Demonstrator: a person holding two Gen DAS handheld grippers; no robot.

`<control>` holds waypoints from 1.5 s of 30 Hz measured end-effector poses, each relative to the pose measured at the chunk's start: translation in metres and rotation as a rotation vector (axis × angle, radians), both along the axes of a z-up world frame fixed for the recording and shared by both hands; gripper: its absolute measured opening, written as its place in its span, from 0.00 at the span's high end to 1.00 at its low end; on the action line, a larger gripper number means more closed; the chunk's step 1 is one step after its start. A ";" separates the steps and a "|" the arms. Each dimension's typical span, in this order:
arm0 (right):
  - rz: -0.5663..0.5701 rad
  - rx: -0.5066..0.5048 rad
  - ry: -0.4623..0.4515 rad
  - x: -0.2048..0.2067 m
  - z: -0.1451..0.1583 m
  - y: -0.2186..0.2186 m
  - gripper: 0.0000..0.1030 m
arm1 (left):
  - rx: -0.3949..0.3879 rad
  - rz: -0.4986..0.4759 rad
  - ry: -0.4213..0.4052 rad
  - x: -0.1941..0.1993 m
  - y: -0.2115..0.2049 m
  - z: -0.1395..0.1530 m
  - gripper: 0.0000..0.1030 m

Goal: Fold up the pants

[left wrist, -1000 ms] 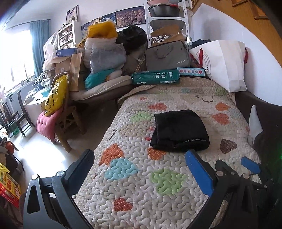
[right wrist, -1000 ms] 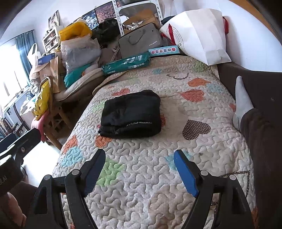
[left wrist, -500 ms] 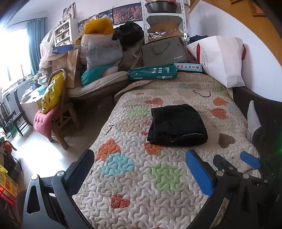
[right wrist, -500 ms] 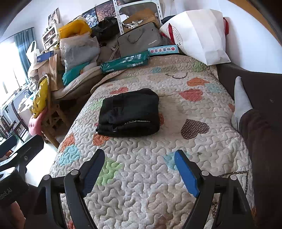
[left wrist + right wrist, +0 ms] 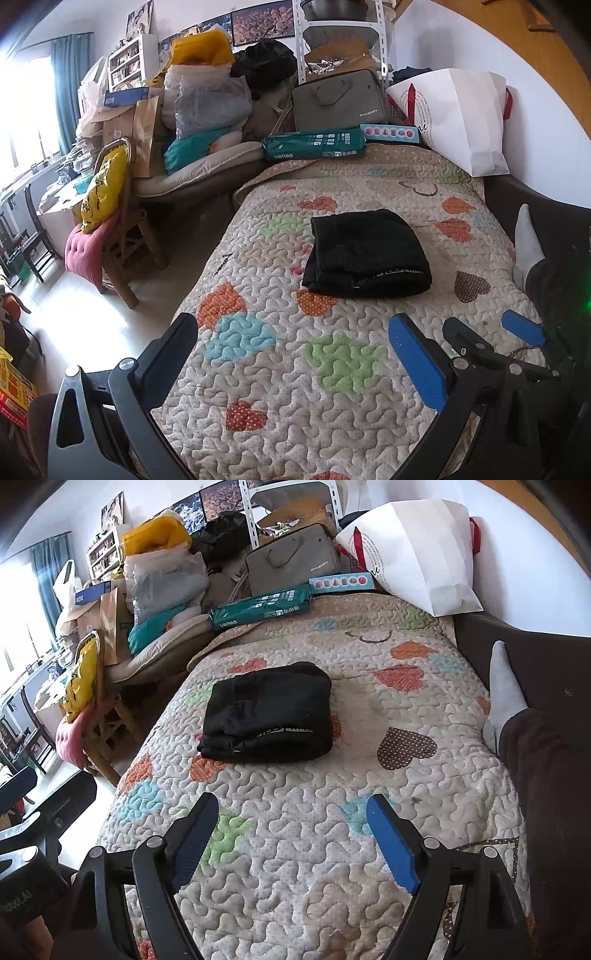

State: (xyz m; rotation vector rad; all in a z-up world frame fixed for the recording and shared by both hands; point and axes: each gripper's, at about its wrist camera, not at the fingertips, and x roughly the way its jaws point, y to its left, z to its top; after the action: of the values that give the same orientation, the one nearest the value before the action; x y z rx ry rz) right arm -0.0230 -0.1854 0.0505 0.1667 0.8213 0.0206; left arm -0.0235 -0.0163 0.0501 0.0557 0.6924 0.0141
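Fingers [image 5: 195,843] of the right gripper [image 5: 295,843] spread wide, nothing between them, only quilt [image 5: 295,904] below; same on the left gripper [image 5: 295,362], both pairs empty and well short of the cloth. Ahead and farther up the bed, apart from either tool: the black pants [image 5: 267,712], folded into a compact, near-square bundle, flat on the quilt, a white-lettered band along the near edge. From the right side, slightly left of the line straight ahead; from the left side [image 5: 365,254], slightly right of it, so roughly between the two, neither clearly nearer. Slightly wider across than deep, long side running across the bed. Judging by the tidy stack, folding looks finished or nearly so. Beside it, at the right edge, a socked foot [image 5: 504,690]. Beyond, at the head of the bed, a green box [image 5: 258,605], a grey bag [image 5: 295,565] and a white paper bag [image 5: 417,550].
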 end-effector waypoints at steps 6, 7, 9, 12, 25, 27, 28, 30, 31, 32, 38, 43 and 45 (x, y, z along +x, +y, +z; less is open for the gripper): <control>-0.003 -0.007 0.007 0.001 -0.001 0.001 0.16 | -0.036 -0.003 -0.001 0.001 0.005 0.001 0.00; -0.003 -0.009 0.008 0.001 -0.002 0.001 0.16 | -0.032 0.000 -0.003 0.001 0.005 0.002 0.00; -0.002 -0.011 0.009 0.001 -0.002 0.001 0.16 | -0.032 -0.001 -0.005 0.001 0.005 0.003 0.00; -0.002 -0.014 0.010 0.001 -0.002 0.001 0.15 | -0.032 -0.002 -0.005 0.000 0.005 0.003 0.00; -0.002 -0.020 0.023 0.002 -0.007 0.001 0.15 | -0.038 -0.007 0.003 0.001 0.006 0.002 0.00; -0.002 -0.021 0.025 0.002 -0.007 0.001 0.15 | -0.046 -0.010 0.003 0.002 0.007 0.002 0.00; -0.002 -0.022 0.026 0.002 -0.007 0.001 0.15 | -0.052 -0.012 0.000 0.002 0.008 0.002 0.00; -0.001 -0.024 0.025 0.002 -0.007 0.001 0.15 | -0.059 -0.010 -0.013 0.000 0.009 0.004 0.00; -0.001 -0.024 0.024 0.002 -0.007 0.001 0.15 | -0.062 -0.009 -0.023 -0.001 0.010 0.005 0.00; 0.001 -0.027 0.022 0.002 -0.007 0.002 0.15 | -0.065 -0.008 -0.029 -0.002 0.011 0.007 0.00; 0.014 -0.045 0.018 0.002 -0.007 0.005 0.14 | -0.048 -0.022 -0.043 0.000 0.010 0.015 0.00; 0.015 -0.043 0.031 0.003 -0.009 0.007 0.14 | -0.043 -0.053 -0.052 0.003 0.011 0.019 0.00; 0.012 -0.034 0.046 0.007 -0.009 0.007 0.14 | -0.059 -0.057 -0.036 0.010 0.014 0.019 0.00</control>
State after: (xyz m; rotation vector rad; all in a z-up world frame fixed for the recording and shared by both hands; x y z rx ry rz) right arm -0.0163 -0.1783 0.0418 0.1302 0.8678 0.0141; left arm -0.0137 -0.0028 0.0687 0.0186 0.6546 -0.0603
